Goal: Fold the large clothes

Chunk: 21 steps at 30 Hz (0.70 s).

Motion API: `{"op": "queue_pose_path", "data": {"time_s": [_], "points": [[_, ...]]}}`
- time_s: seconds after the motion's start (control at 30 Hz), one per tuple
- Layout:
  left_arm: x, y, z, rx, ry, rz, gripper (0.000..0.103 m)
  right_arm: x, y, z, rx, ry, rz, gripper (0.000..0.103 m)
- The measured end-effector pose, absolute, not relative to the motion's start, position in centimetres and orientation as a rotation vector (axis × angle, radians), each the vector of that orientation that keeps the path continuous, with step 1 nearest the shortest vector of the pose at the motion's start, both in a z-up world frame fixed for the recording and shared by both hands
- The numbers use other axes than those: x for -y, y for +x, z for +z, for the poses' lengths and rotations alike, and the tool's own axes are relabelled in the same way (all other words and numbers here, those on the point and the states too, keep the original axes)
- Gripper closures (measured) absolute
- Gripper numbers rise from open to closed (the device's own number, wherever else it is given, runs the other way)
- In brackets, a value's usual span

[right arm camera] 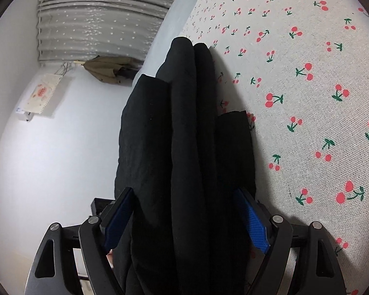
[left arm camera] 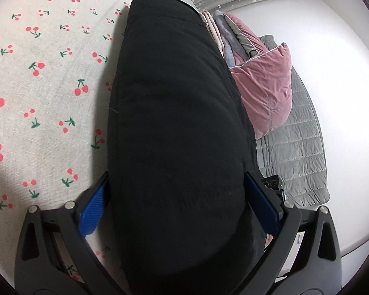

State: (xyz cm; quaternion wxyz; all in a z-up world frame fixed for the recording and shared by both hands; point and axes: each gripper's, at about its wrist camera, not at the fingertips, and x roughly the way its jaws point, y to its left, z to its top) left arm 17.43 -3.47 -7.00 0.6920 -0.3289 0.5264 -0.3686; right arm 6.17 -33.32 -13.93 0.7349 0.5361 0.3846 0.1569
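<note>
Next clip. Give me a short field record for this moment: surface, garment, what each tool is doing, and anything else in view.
surface: cherry-print sheet
garment: black garment, bunched thick; the right wrist view shows several stacked folds
left tool: left tool closed around the black garment, blue pads pressing both sides
right tool: right tool closed on the layered bundle
garment contact: cannot tell whether it is lifted or touching the sheet
background: pink pillow, grey quilt, grey star-print curtain

Left gripper [left arm camera: 177,204]: both blue pads [left arm camera: 92,211] pressed against a thick bundle of black garment [left arm camera: 174,113]. Cherry-print sheet [left arm camera: 41,93] to its left. Pink pillow [left arm camera: 265,86] and grey quilt [left arm camera: 297,152] to its right.
</note>
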Motion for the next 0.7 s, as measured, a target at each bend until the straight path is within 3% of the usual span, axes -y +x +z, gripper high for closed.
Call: {"op": "queue_pose_path", "data": {"time_s": [0.23,0.43,0.57,0.6,0.7], "points": [[2.9,17.2,-7.2,-1.161,-0.739,-0.796,0.007,33.5,5.5,-12.8,-0.857,1.143,0.269,0.021],[2.6,17.2,-7.4,-1.157,-0.737,-0.791,0.007,32.1,5.3,-10.0,-0.897,0.929,0.107,0.017],[2.6,17.2,-7.4,-1.156,-0.737,-0.784,0.009,32.6,5.4,-12.4,-0.911,1.047,0.168,0.017],[2.5,17.2,-7.3,-1.152,-0.736,-0.777,0.012,32.8,5.3,-12.7,-0.892,1.09,0.198,0.019],[2.4,16.7,-6.3,-1.126,-0.704,-0.747,0.027,32.0,5.5,-12.7,-0.857,1.123,0.259,0.039]]}}
